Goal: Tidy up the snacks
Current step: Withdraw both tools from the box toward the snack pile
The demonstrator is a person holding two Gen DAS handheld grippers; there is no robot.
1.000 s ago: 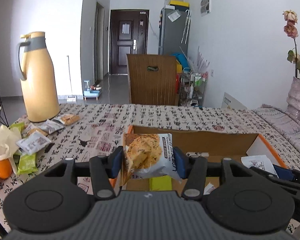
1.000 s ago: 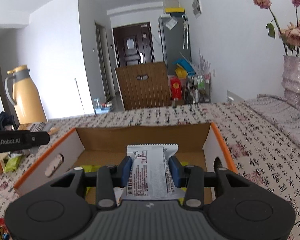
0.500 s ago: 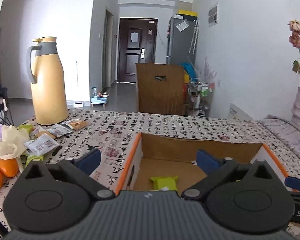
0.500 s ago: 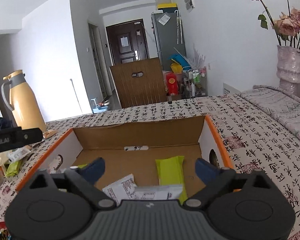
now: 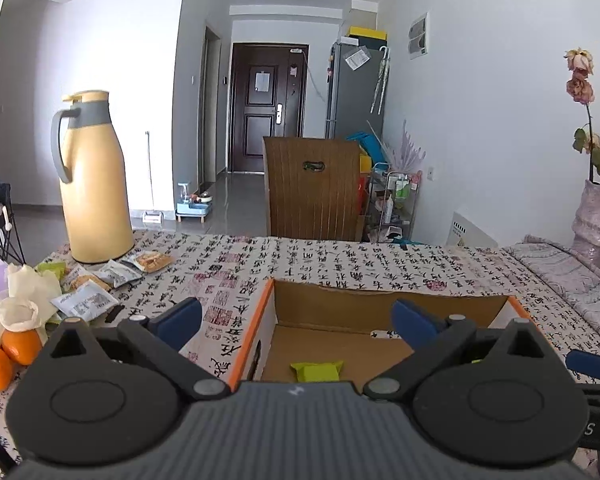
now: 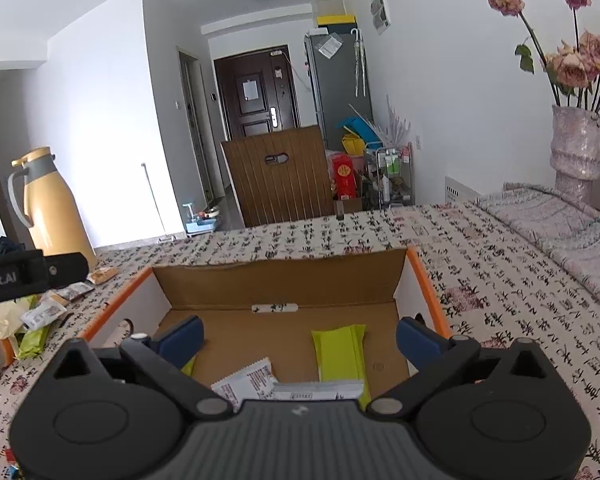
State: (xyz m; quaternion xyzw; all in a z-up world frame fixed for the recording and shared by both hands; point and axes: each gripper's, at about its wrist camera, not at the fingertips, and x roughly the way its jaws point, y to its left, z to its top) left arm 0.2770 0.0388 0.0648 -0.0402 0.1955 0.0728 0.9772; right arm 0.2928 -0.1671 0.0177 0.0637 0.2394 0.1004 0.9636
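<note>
The counter (image 6: 480,256) is big and flat, covered with a soft white cloth full of black writing marks. It has lots of open room past the box and to my right, up to a folded pale blanket (image 6: 560,220) by a bumpy pink vase (image 6: 574,148). On the left side it is crowded: a tall yellow jug with a grey handle (image 5: 94,176) stands near the far edge, and loose shiny snack packets (image 5: 100,280) lie in front of it, next to round oranges (image 5: 8,356).

The brown cardboard box with orange edges (image 6: 420,280) sits open on the counter right in front of me. Its walls stand up straight and its floor is mostly bare. Inside lie a flat lime-green snack packet (image 6: 340,348) and white crinkly snack packets with small print (image 6: 252,380), close to my side.

My left hand-held gripper (image 5: 296,316) is wide open and holds nothing. It sits over the box's left wall. Its jaws have just been opening.

My right hand-held gripper (image 6: 298,336) is wide open too, with nothing pinched. It hangs over the box, with the packets lying below, and its jaws have just been opening.
</note>
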